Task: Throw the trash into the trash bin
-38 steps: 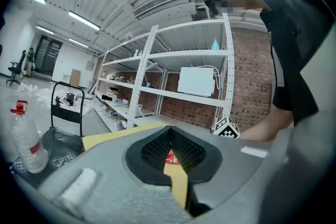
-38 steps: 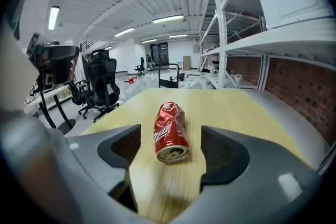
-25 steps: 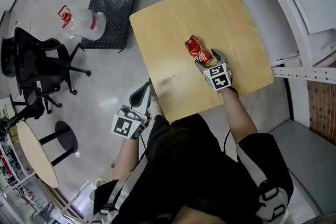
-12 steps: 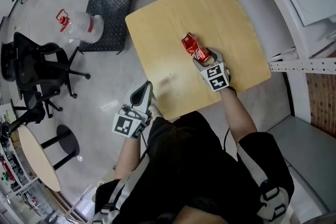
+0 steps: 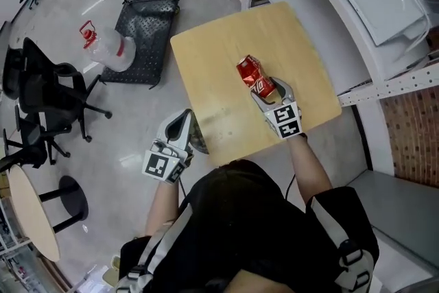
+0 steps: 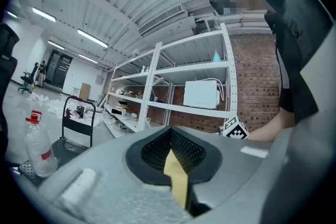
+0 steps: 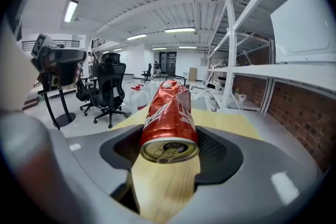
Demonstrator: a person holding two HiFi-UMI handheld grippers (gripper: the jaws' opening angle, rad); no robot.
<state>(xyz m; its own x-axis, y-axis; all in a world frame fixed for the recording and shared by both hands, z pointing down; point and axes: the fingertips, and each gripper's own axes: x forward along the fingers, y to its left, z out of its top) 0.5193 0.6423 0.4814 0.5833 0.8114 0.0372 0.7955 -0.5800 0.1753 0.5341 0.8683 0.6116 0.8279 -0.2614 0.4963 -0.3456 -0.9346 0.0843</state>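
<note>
Looking down in the head view, we see our right gripper [image 5: 264, 87] holding the crushed red can [image 5: 252, 74], which now seems raised off the wooden table [image 5: 226, 58] where it lay a second ago. In the left gripper view, the left gripper [image 6: 169, 136] has its jaws pressed together, holding nothing. In the right gripper view, the jaws have just closed on the can's sides, so we judge the pickup done; no trash bin shows

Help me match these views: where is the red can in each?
Head view: red can over the wooden table, gripped by the right tongs.
Left gripper view: not in it.
Right gripper view: centre, between the tongs.
Shared landmark: white shelving.
</note>
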